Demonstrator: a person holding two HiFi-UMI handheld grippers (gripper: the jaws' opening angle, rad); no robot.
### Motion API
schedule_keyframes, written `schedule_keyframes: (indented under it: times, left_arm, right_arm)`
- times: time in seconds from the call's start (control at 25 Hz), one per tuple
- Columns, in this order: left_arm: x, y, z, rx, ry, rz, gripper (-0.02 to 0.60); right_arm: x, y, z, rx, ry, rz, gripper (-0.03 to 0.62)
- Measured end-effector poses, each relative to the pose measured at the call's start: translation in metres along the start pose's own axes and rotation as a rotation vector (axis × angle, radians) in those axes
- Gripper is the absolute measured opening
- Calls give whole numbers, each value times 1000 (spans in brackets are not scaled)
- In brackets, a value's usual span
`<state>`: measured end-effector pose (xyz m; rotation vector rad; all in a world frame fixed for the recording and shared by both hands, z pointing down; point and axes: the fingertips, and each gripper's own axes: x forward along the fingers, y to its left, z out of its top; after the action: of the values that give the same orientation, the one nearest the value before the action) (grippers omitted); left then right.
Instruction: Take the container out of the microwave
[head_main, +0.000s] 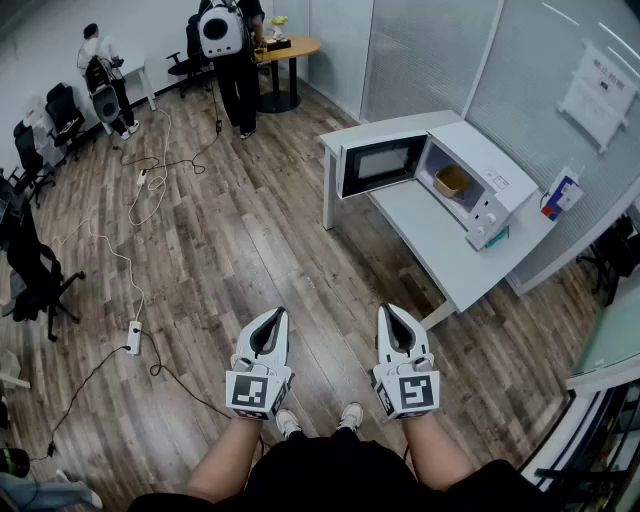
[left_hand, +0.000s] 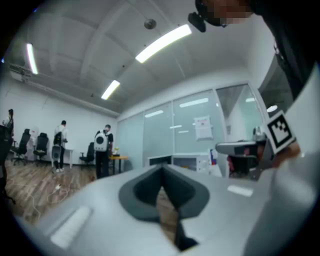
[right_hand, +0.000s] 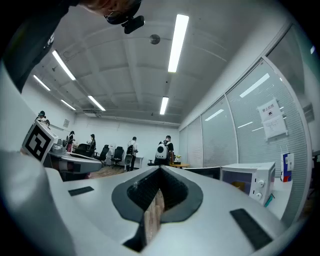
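container: tan bowl, inside microwave cavity, nothing touching it. left gripper jaws closed tip to tip, nothing between. right gripper same, pinched together, empty. both held level, side by side in front of person's body, well apart from microwave; looks like start pose, reach not begun. door swung open toward room, so cavity likely ready for straight reach. microwave sits on white table by glass wall. cables on wood floor, people far back.
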<state>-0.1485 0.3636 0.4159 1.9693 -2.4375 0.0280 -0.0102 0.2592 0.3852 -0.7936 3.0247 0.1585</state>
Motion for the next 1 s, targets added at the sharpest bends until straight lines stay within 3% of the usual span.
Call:
schedule_keyframes:
  times: [0.2,0.6,1.0]
  left_arm:
    - [2,6,1,24,8,33,5]
    - [8,-15,-4,-9,13,6,5]
    - [34,-58,0,7,-9,-24,5]
  right_arm:
    - [1,-3,-1,3,-3,2,-2]
    - [-6,-7,-2,-7,-7,5,-2]
    - [-29,-58,-11,50,-19,-73,-2]
